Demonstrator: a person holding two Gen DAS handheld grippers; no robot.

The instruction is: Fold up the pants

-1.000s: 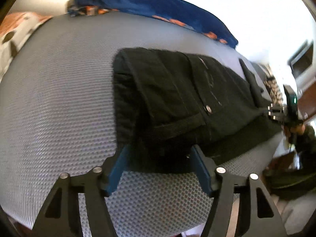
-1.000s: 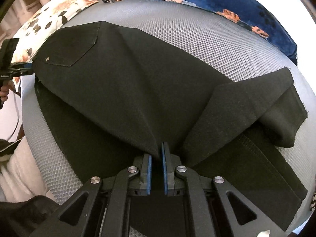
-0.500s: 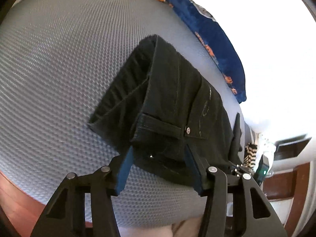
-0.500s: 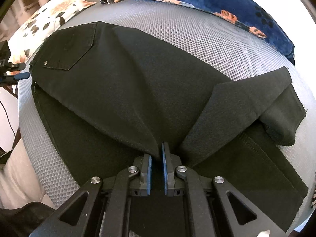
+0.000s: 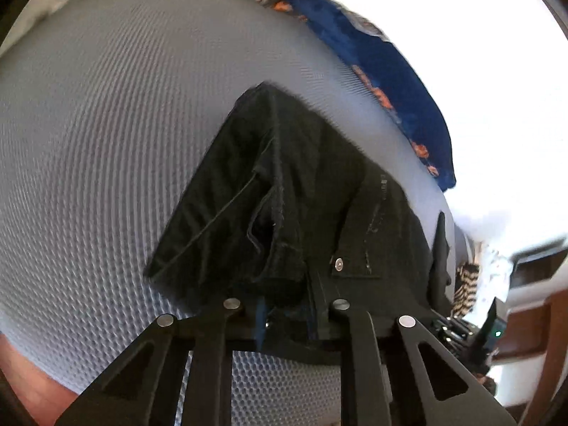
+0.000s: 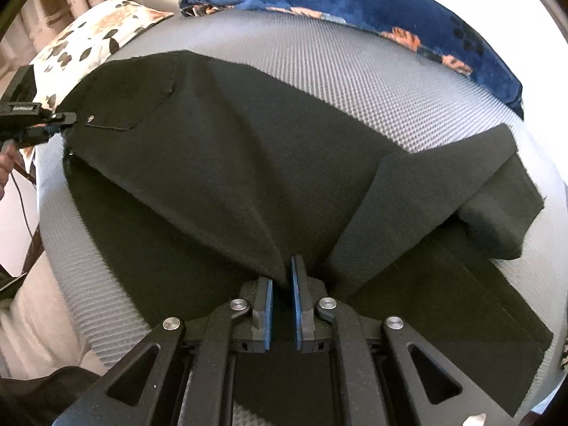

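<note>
I'm looking down on the grey mattress (image 6: 355,81), a woven honeycomb mesh that fills most of both views. Spread across the middle of the right view are the pants (image 6: 220,163), black, matte, a twill-like weave, lying flat with one leg folded over in a broad diagonal flap toward the right edge. In the left view the pants (image 5: 294,191) show their waist end as a thick stacked wedge in the centre, seams and loose threads along the edge.

Upper right in both views, a blue blanket (image 6: 372,7) with orange prints, plush-looking, curves along the mattress's far side. Upper left of the right view, a white pillow (image 6: 96,39) with brown and orange floral print.

My right gripper (image 6: 282,305), bottom centre, has its blue-padded fingers (image 6: 267,312) pinched on a raised ridge of the pants, a narrow gap between the pads. My left gripper (image 5: 285,314), bottom centre of its view, is clamped on the waist edge, cloth bunched between the blue pads; it also shows at the left edge of the right view (image 6: 60,120), meeting the pants' corner.

A small metal rivet (image 5: 339,265) shines on the pocket flap (image 5: 358,248). Some pale stitching sits above it; I can't read it. No brand legible anywhere.
</note>
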